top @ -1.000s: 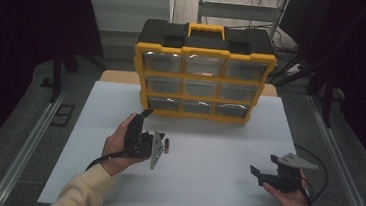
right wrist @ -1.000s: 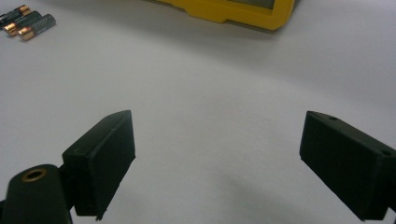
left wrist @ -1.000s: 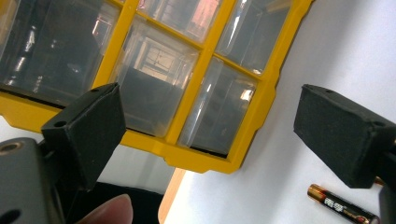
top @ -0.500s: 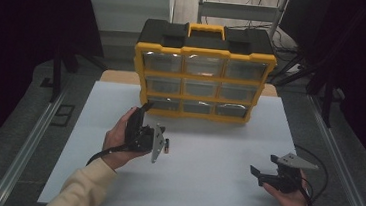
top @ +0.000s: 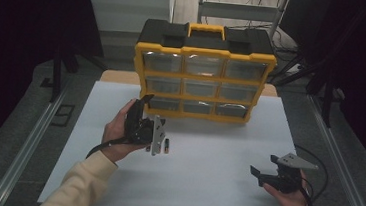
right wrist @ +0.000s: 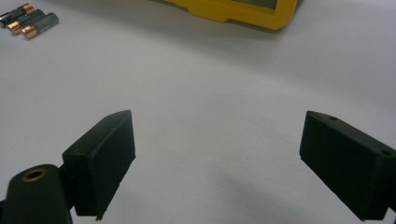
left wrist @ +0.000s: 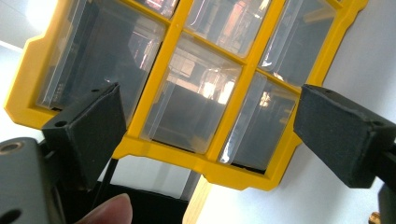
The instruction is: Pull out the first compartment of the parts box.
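Note:
A yellow and black organizer with clear drawers stands upright at the back of the white tabletop. My left gripper is held up in front of its bottom-left drawer, open. In the left gripper view the jaws stand wide apart around the left gripper, framing the lower clear drawers of the organizer without touching them. A few small batteries lie on the table just beside the left hand. My right gripper rests low at the front right, open and empty, also seen as the right gripper.
In the right gripper view the batteries lie at the far left and the organizer's yellow bottom edge is ahead. A wooden board shows under the organizer. Metal rails flank the table.
The left gripper has moved forward and up toward the organizer's bottom row, uncovering the batteries beside it. The right gripper has stayed put.

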Available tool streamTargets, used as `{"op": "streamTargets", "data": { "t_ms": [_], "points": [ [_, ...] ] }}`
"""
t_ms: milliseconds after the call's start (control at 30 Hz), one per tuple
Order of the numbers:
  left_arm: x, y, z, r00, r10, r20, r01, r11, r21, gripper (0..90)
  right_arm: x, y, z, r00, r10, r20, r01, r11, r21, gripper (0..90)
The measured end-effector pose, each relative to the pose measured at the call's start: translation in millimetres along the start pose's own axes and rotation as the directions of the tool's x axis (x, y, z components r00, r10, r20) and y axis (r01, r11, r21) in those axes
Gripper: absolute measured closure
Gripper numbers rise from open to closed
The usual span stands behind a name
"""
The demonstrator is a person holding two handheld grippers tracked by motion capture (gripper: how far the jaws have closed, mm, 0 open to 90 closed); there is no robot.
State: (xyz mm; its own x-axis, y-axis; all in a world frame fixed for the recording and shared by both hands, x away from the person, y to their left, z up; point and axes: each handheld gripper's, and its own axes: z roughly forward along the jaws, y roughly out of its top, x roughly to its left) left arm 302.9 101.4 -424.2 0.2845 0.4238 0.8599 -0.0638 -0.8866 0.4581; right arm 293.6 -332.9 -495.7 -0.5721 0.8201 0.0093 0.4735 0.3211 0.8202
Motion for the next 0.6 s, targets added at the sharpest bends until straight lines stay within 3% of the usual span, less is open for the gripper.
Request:
{"op": "streamTargets", "data": {
  "t_ms": [600],
  "points": [
    [9.2, 7.2, 10.0, 1.0000, 0.006, -0.003, -0.006, 1.0000, -0.002, 10.4, 0.2, 0.1, -0.4, 1.0000, -0.003, -0.005, 0.003, 1.000, -0.002, 10.8]
  ]
}}
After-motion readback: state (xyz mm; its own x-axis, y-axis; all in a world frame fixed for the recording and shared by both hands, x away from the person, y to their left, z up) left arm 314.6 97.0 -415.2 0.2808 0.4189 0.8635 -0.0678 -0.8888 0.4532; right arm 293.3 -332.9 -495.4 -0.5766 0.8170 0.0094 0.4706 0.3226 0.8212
